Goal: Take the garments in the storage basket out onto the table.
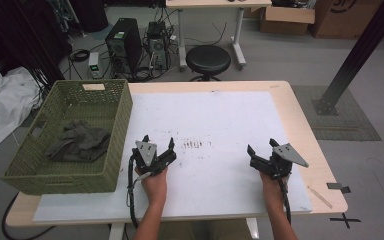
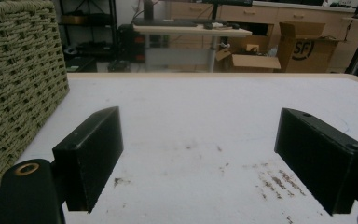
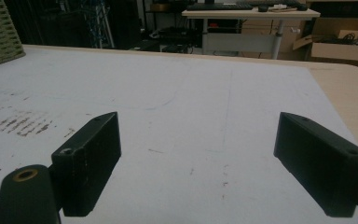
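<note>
We see a green woven basket [image 1: 112,117], rough and matt, at the table's left edge, with crumpled olive cloth [image 1: 80,141] inside it. The table [image 1: 300,115] looks like pale, smooth wood, and a white matt sheet [image 1: 220,115], scuffed with dark marks, covers most of it. Both the left gripper [image 1: 158,145] and right gripper [image 1: 261,148] look like matt black plastic, each topped by a dull grey plate.

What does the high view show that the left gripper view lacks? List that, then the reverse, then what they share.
High view: a dark cloth inside the green woven basket, a black stool, computer towers on the floor, and the right gripper, jaws open. Left gripper view: wooden drawer cabinets along the back wall. Shared: that basket, the stained white mat, and the left gripper, jaws open and empty.
</note>
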Demonstrator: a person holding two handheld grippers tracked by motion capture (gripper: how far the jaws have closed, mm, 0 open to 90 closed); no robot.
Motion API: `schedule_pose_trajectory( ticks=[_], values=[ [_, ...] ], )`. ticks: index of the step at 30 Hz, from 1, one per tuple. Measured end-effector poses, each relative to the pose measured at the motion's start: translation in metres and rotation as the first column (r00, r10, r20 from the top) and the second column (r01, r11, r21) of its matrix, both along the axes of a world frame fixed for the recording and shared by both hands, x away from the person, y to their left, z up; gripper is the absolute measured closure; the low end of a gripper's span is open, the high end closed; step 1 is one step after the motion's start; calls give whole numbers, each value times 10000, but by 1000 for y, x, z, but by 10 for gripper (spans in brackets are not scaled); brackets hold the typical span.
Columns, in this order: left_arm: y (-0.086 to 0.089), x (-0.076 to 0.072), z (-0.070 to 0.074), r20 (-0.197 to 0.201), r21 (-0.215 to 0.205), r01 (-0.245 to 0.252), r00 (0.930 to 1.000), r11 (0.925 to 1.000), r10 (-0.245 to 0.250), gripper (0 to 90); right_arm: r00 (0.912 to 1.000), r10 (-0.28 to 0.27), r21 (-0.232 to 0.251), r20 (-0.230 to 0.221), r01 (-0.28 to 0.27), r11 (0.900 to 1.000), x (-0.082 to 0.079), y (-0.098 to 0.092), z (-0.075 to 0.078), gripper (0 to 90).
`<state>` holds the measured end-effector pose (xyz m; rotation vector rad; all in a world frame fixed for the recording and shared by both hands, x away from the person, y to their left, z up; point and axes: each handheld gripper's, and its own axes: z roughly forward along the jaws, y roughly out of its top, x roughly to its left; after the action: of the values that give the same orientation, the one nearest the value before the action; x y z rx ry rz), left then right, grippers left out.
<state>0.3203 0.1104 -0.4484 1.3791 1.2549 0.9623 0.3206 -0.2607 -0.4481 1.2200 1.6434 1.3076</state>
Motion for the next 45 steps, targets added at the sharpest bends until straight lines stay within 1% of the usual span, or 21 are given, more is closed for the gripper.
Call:
schedule_pose_trajectory(
  ticks=[4, 9, 17, 23, 31, 34, 37, 38, 40, 45],
  values=[
    [0, 0, 0, -13, 21, -4, 10000, 10000, 4, 158, 10000, -1, 76, 18, 1, 10000, 0, -1, 0, 145],
    [0, 0, 0, -12, 10, -10, 10000, 10000, 10, 158, 10000, 20, -2, 28, -20, 10000, 0, 0, 0, 145],
    [-1, 1, 0, -40, 13, -23, 10000, 10000, 23, 158, 10000, 23, 80, 29, -23, 10000, 0, -1, 0, 144],
    [-1, 0, 0, -16, 109, 13, 10000, 9999, -13, 159, 10000, 42, 123, 57, -43, 9999, 0, -1, 0, 144],
    [0, 0, 1, -34, 3, 110, 9999, 9999, -110, 159, 9998, 105, 23, 156, -105, 9999, -2, 0, 0, 144],
    [0, -1, 2, -54, -144, 196, 9998, 9997, -197, 159, 9998, 122, 58, 171, -123, 9999, -2, -1, 0, 144],
    [-1, -2, 6, 100, -175, 289, 9995, 9994, -287, 161, 9998, 153, 63, 131, -154, 9999, -1, -1, 0, 144],
    [-1, -2, 11, 137, -187, 371, 9992, 9991, -368, 161, 9998, 182, 78, 117, -183, 9998, -1, -1, 0, 144],
    [-2, -2, 14, 167, -170, 409, 9990, 9990, -406, 160, 9997, 197, 81, 109, -198, 9998, -1, -1, 0, 144],
    [-1, -1, 33, 377, -179, 539, 9979, 9984, -532, 159, 9997, 206, 84, 97, -207, 9998, -1, -1, 0, 144]
  ],
)
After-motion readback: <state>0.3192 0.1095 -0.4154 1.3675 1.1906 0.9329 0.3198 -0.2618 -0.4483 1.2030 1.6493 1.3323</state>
